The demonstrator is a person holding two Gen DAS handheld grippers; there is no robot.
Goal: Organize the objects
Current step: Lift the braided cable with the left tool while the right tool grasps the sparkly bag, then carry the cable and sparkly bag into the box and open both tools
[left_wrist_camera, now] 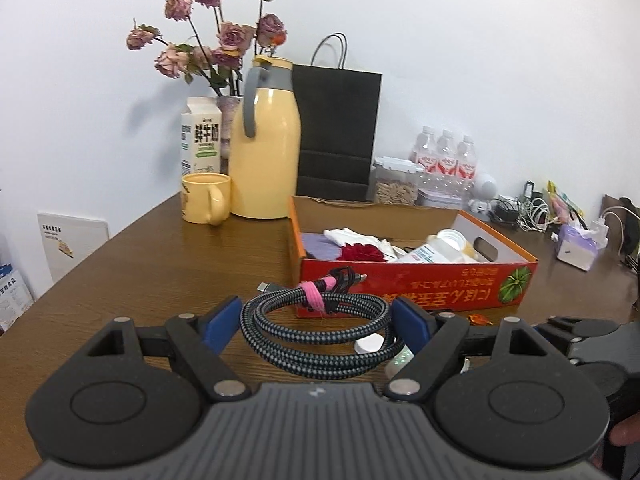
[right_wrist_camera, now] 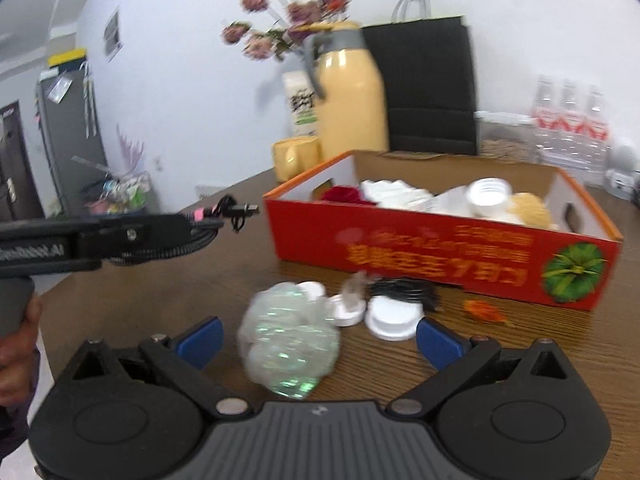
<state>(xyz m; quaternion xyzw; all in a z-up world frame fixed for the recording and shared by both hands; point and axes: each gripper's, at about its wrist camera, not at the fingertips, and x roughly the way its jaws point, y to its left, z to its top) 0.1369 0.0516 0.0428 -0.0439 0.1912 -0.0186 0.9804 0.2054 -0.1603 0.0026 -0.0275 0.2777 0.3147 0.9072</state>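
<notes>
Already the red box (left_wrist_camera: 416, 280) on the tabletop (left_wrist_camera: 140, 264) holds several items; the left tongs (left_wrist_camera: 316, 320) pinch the coiled cable (left_wrist_camera: 316, 336), while the right tongs (right_wrist_camera: 320, 340), spread, frame the iridescent ball (right_wrist_camera: 288, 344); white lids (right_wrist_camera: 394, 316) remain outside.

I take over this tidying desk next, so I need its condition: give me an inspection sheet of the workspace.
Surface: brown wooden table, no spills seen.
Job's things: red box open, holding white gloves, a red flower, a white bottle; shiny mesh ball, white lids, small orange thing lie before it.
Clutter: yellow flask, mug, milk carton, black bag, water bottles along the wall.
Grippers: left gripper shut on the coiled cable; right gripper jaws open around the mesh ball, not pressing.
Cables: coiled cable tied with pink band; white charger leads tangled far right.
Surroundings: white wall; grey cabinet.
</notes>
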